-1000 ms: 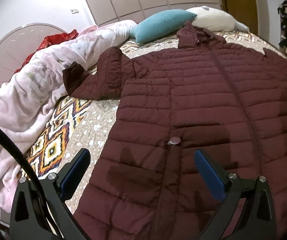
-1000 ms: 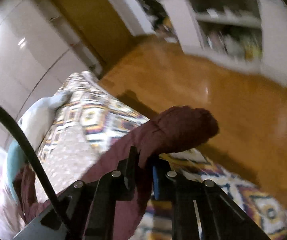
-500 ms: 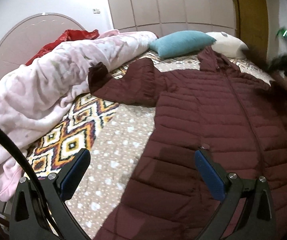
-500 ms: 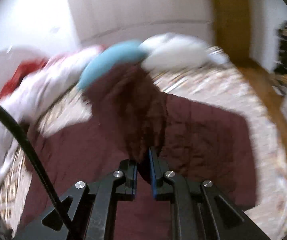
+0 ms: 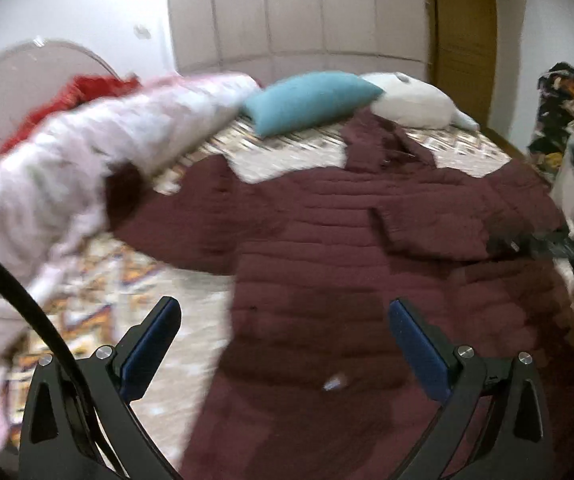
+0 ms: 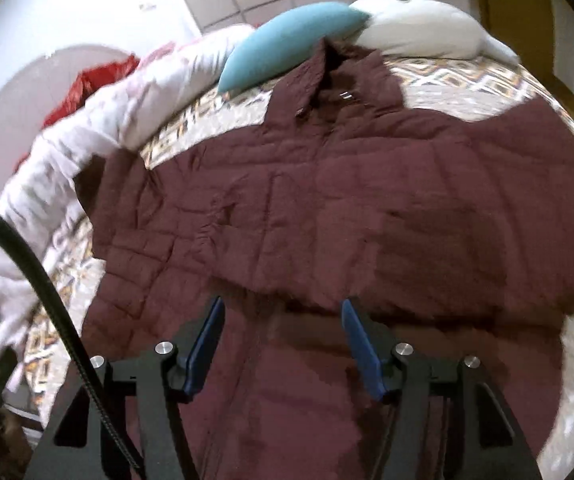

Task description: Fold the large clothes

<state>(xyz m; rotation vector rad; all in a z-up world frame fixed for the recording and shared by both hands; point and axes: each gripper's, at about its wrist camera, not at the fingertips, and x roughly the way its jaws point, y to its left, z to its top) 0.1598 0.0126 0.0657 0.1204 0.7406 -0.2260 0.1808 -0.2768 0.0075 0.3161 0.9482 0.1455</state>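
Note:
A large maroon quilted coat lies spread on the bed, collar toward the pillows. It also shows in the right wrist view. Its right sleeve is folded across the chest; the left sleeve stretches out toward the duvet. My left gripper is open and empty above the coat's lower left part. My right gripper is open and empty just below the folded sleeve's edge; it shows at the right edge of the left wrist view.
A pale pink duvet is bunched along the left of the bed, with a red cloth behind it. A teal pillow and a white pillow lie at the head. A patterned bedspread covers the bed.
The right gripper carried the right sleeve over the coat's chest, let it go and opened. The left gripper stayed open and swung a little left.

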